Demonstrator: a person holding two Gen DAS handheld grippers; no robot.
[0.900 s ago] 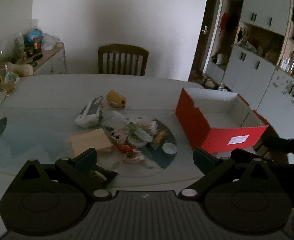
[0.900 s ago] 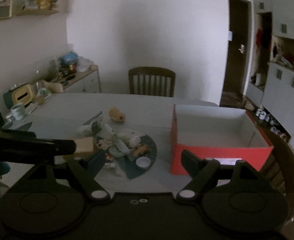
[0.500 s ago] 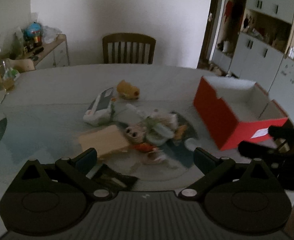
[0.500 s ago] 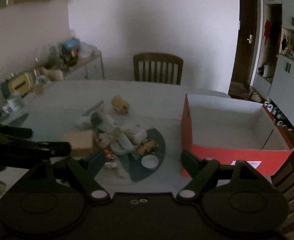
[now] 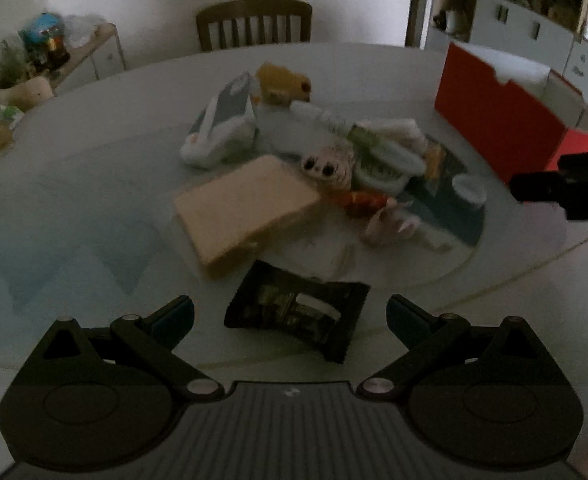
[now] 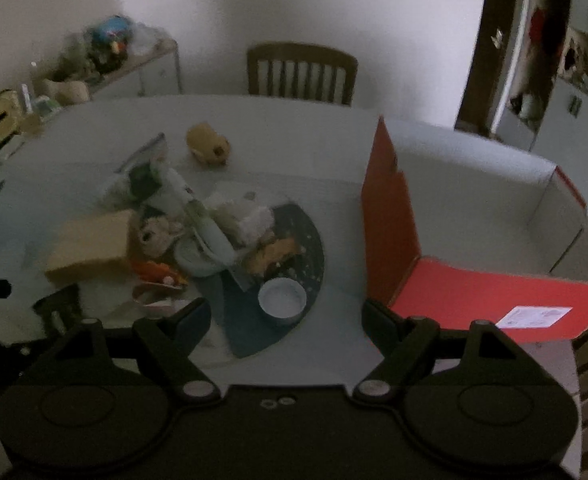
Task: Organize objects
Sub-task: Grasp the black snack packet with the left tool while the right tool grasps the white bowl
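Barely begun, by the look of it. Left claw (image 5: 290,312) wide open, holding nothing, poised low over a dark packet (image 5: 298,316) lying flat on the table (image 5: 94,168) just ahead of its fingertips. Beyond that, a tan block (image 5: 242,208), tilted with one edge up on the heap. Behind it, a white and grey pouch (image 5: 222,128) and a yellow plush (image 5: 282,84) at the far side. In the middle, a jumble touching or overlapping: a small toy with two dark eyes (image 5: 326,164), a pale lidded tub (image 5: 382,168), an orange item (image 5: 366,200), a pinkish shell-like piece (image 5: 390,224), all partly on a dark mat (image 6: 294,264). At the near edge of that mat, a small white cup (image 6: 282,300), upright, apart from the heap. Right claw (image 6: 286,320) likewise wide open and empty, hovering above the table with the cup just ahead between its fingers. Farthest right, a red box (image 6: 390,216), lid off, white inside, nothing visible in it from either view. So nothing sorted yet, as far as can be judged: every loose item out on the table, the box unfilled. Probably left to do: the whole pile, piece by piece, likely starting with the packet or the cup.
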